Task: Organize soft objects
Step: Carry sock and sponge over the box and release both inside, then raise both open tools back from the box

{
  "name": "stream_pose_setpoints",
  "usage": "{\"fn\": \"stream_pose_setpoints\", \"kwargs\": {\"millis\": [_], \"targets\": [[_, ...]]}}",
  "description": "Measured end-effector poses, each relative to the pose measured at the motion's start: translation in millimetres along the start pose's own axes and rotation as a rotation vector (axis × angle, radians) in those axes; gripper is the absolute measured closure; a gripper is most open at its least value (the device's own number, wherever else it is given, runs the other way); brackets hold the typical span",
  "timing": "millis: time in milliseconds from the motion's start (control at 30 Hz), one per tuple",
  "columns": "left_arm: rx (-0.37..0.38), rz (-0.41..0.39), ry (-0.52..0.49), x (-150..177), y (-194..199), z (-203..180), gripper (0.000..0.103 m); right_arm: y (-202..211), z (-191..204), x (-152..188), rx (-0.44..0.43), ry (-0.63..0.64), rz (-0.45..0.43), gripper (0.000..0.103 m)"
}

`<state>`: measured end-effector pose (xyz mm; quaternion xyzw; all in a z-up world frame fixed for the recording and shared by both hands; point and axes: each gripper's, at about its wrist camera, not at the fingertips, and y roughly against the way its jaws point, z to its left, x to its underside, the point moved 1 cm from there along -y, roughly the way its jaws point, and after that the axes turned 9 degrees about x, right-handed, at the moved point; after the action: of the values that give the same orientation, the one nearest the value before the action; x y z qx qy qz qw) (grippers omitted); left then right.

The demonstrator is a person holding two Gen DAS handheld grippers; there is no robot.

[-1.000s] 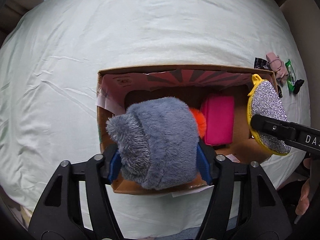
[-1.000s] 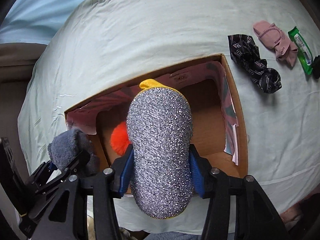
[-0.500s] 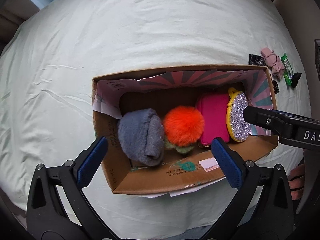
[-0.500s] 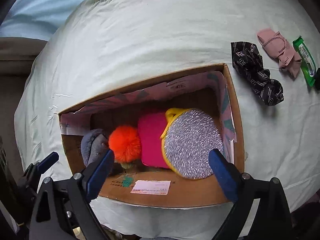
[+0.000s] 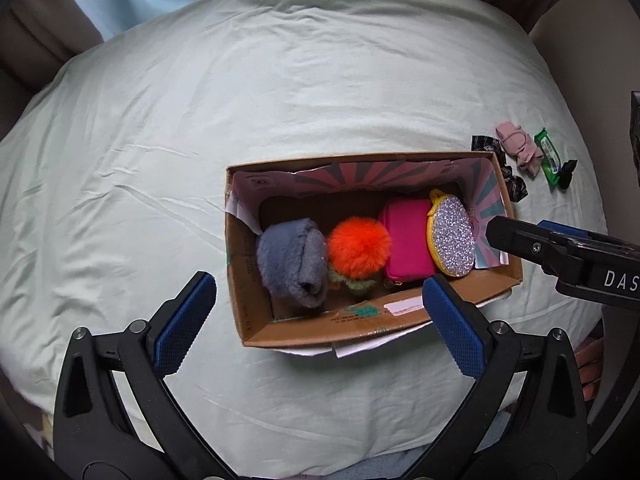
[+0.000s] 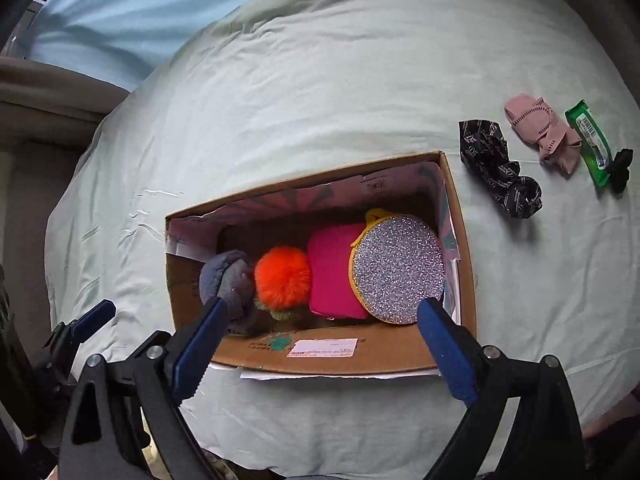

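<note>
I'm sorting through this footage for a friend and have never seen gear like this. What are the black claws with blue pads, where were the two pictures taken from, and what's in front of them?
They are two hand-held grippers, each with a camera looking along its fingers. One picture comes from the left gripper, the other from the right gripper. Both are open and hold nothing. On the bed stands a cardboard box holding a grey plush, an orange pompom, a pink pouch and a glittery round pouch. Beside it lie a black scrunchie, pink cloth and a green packet.

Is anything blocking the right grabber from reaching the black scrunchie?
Nothing visible does. The right gripper hangs open over the box; the black scrunchie lies on bare sheet beyond the box's right wall.
</note>
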<state>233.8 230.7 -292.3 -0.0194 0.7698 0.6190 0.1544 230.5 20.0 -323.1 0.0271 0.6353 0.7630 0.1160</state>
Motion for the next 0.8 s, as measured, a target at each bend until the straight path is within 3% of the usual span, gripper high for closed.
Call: {"fn": "stream_pose_setpoints", "kwargs": {"millis": [233, 533, 800], "targets": [[0.021, -0.098, -0.005, 25, 56, -12, 0.001, 52, 9, 22, 0.024, 0.081, -0.106, 0.009], [-0.014, -0.245, -0.021, 52, 130, -31, 0.0, 138, 14, 66, 0.104, 0.22, -0.357, 0.009], [-0.024, -0.401, -0.024, 75, 187, -55, 0.0, 208, -5, 97, 0.137, 0.214, -0.552, 0.009]]}}
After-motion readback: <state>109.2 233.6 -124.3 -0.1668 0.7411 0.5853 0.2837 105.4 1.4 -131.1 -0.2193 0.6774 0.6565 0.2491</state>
